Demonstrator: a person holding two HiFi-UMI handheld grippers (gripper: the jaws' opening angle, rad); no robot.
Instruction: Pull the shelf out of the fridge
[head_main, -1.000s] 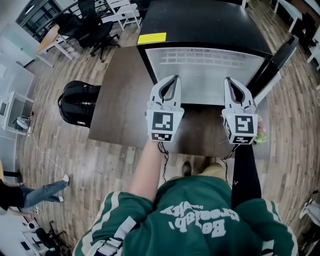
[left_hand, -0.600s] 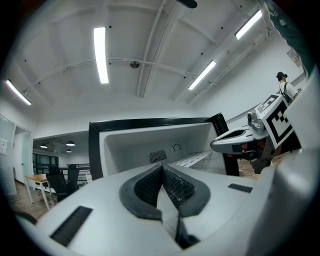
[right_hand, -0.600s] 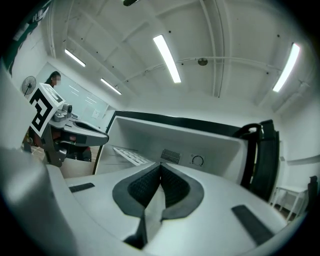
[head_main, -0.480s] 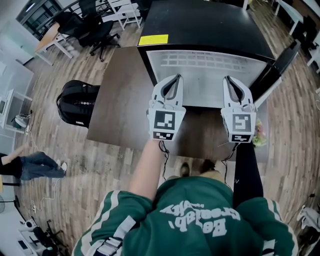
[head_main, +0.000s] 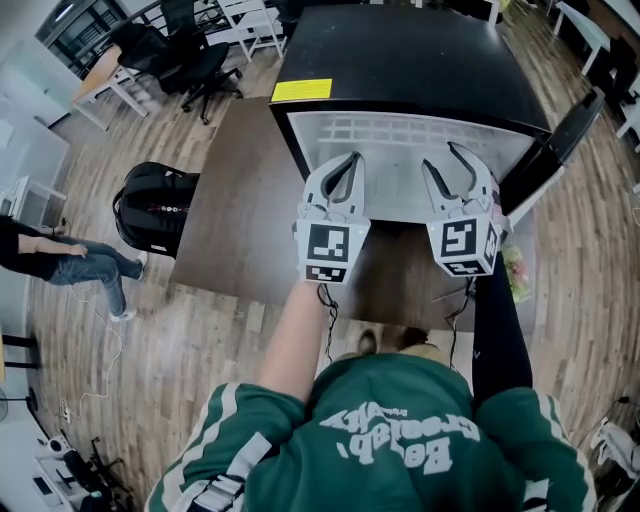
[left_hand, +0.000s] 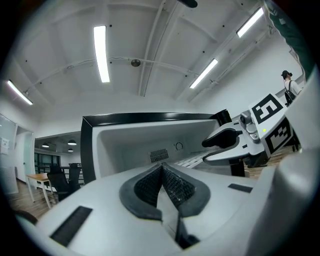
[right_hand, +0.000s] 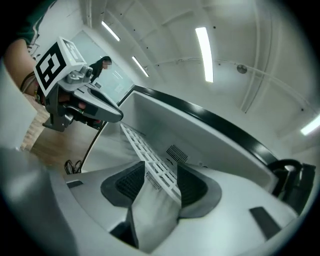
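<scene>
Left claw (head_main: 350, 157): I am seeing it clamped on the front edge of the shelf (head_main: 400, 165), with the thin white plate pinched between its pads (left_hand: 172, 182).
Right claw (head_main: 441, 157): its jaws are opening. The shelf is running between the pads, and both pads are standing clear of it, so it is gripping nothing.
Shelf: it is sticking partway out of the fridge (head_main: 400, 50). Its slotted back part is lying inside the white cavity and its front edge is reaching the two claws.
Fridge: I am looking down on its black top, which is carrying a yellow label (head_main: 302, 90) at the front left. Its door (head_main: 560, 125) is swinging open to the right.
Surface: the fridge is sitting on a dark brown board (head_main: 240, 200), and the board is lying over a wood-plank floor (head_main: 180, 350).
Room: a black backpack (head_main: 155, 205) is lying just left of the board. Black chairs (head_main: 190, 55) are standing further back. A person (head_main: 60, 260) is walking at the far left. Long ceiling lamps (left_hand: 101, 52) are glowing overhead.
</scene>
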